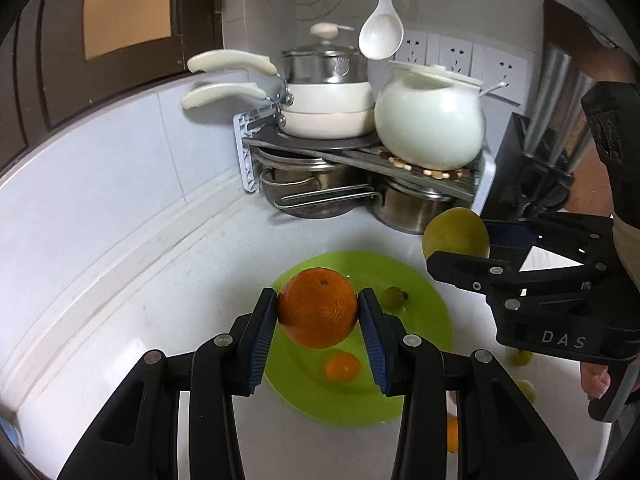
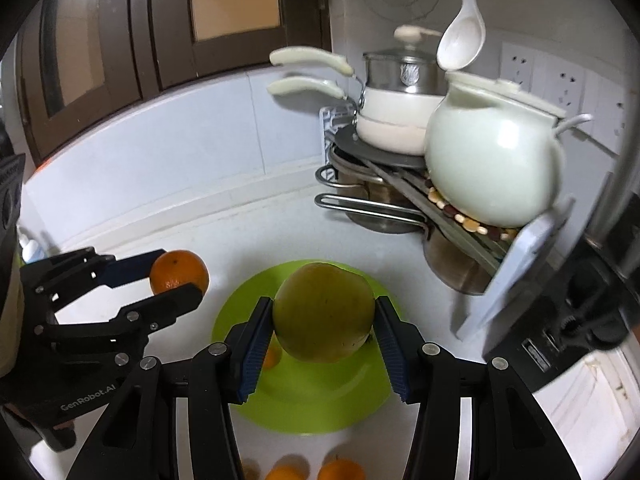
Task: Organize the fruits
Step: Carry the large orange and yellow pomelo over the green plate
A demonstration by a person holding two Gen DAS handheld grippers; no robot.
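Left wrist view: the left tool (image 1: 318, 308) is clamped on a large orange (image 1: 317, 307), blue pads pressing both sides, fruit held above the green plate (image 1: 424, 304). On the plate sit a small orange fruit (image 1: 342, 367), near the plate's front, and a small green fruit (image 1: 394, 296) w/ a dark end, toward its back right. The right tool (image 1: 460, 242) comes in from the plate's right, closed around a yellow-green fruit (image 1: 455, 236). More small fruit lies on the white worktop (image 1: 140, 320) right of the plate, partly hidden.

Right wrist view: the right tool (image 2: 324, 318) grips the yellow-green fruit (image 2: 324, 312) over the plate (image 2: 320, 412), jaws spread wide to fit it. The left tool (image 2: 180, 276) w/ the orange (image 2: 179, 272) hangs left of the plate. Several orange fruits show at the frame's bottom edge, in front of the plate.

Risks, as judged: both tools heading for one plate could knock together, approx. over its centre. A big round fruit released from height may roll off the shallow rim or shove the small fruit out. The orange could also come down on the small orange fruit below it. Behind the plate, the pot rack (image 2: 400, 200) crowds any wide swing.
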